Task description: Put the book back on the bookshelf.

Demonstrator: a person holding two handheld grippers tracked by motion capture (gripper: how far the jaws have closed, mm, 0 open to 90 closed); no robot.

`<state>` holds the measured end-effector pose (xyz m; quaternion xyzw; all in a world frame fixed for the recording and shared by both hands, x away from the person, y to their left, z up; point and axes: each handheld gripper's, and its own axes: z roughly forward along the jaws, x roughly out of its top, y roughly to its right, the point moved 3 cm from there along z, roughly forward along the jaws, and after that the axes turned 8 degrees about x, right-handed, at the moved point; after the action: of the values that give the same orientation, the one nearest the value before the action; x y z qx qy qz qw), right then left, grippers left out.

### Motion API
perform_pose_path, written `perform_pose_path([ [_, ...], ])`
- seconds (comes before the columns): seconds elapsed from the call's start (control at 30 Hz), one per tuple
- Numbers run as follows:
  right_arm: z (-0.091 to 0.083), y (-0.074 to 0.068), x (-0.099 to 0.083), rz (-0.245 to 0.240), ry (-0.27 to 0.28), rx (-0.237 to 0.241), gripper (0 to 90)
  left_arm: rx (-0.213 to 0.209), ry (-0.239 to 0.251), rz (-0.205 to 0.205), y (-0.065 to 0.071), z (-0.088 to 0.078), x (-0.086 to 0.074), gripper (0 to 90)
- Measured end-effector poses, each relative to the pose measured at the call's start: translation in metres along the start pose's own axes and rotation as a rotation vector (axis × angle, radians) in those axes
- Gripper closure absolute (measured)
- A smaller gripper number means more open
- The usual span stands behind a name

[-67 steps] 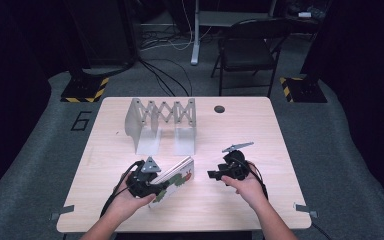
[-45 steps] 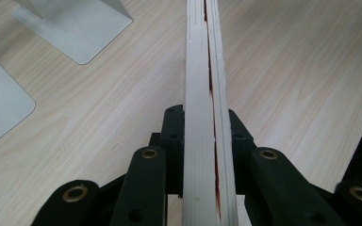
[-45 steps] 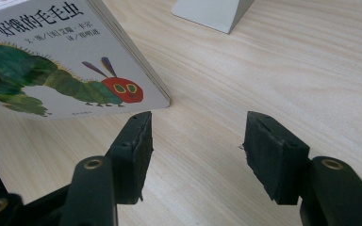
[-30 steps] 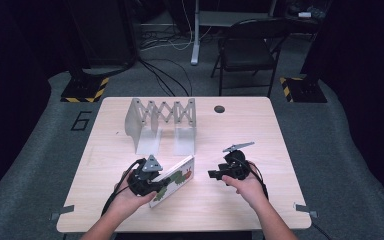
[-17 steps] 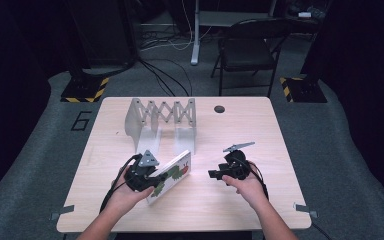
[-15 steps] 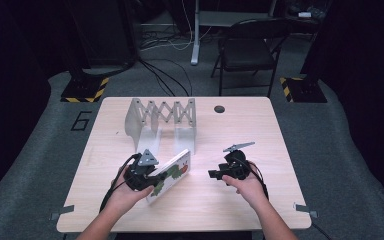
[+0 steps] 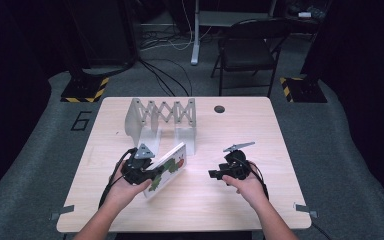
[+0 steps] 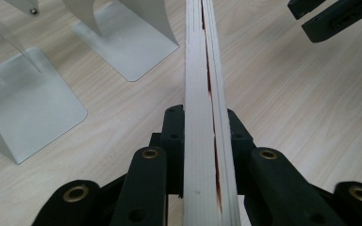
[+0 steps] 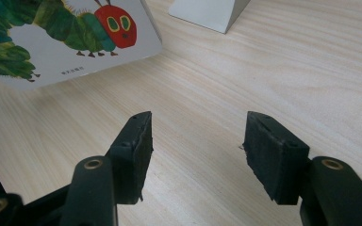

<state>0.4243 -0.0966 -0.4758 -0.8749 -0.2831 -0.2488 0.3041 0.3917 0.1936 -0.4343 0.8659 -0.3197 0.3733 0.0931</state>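
From my seat at the controls, nearest to me along the table's [image 7: 260, 210] near edge, my left gripper [image 7: 156, 173] is clamped on a picture book [image 7: 169, 167], its caterpillar cover tilted up off the wood; in the left gripper view the book's page block [image 8: 202, 94] runs straight out between the two black jaws, which press on both of its sides. The book sits left of the middle of the table, closer to the near edge than the far one, with its far corner close to the foot of the rack. My right gripper [image 7: 215, 174] rests toward the near right part of the table, well apart from the book, its jaws standing apart with bare wood between them in the right gripper view [image 9: 195, 141], holding nothing. From there I see the caterpillar's red face on the cover [image 9: 75, 33]. Farther out, toward the far edge and left of centre, stands a grey expanding accordion book rack [image 7: 162, 117] with upright end plates. Beyond it, near the far edge, is a small dark round cable hole [image 7: 219, 108].
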Motion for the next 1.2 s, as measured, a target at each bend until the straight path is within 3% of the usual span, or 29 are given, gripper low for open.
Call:
perform_pose_path([
  [0.5,0.000,0.000,0.000,0.000,0.000,-0.001,42.3,0.035,0.013,-0.031,-0.016,-0.003,0.006,75.6],
  [1.0,0.000,0.001,0.000,-0.001,-0.001,-0.002,42.3,0.101,0.025,-0.087,-0.038,-0.005,0.008,75.7],
  [1.1,0.000,0.001,0.000,0.001,0.005,-0.005,42.3,0.104,0.015,-0.079,-0.042,-0.008,0.006,75.6],
  [1.2,-0.001,0.002,0.000,-0.012,0.012,-0.003,42.3,0.119,0.028,-0.103,-0.046,-0.010,0.005,75.6],
])
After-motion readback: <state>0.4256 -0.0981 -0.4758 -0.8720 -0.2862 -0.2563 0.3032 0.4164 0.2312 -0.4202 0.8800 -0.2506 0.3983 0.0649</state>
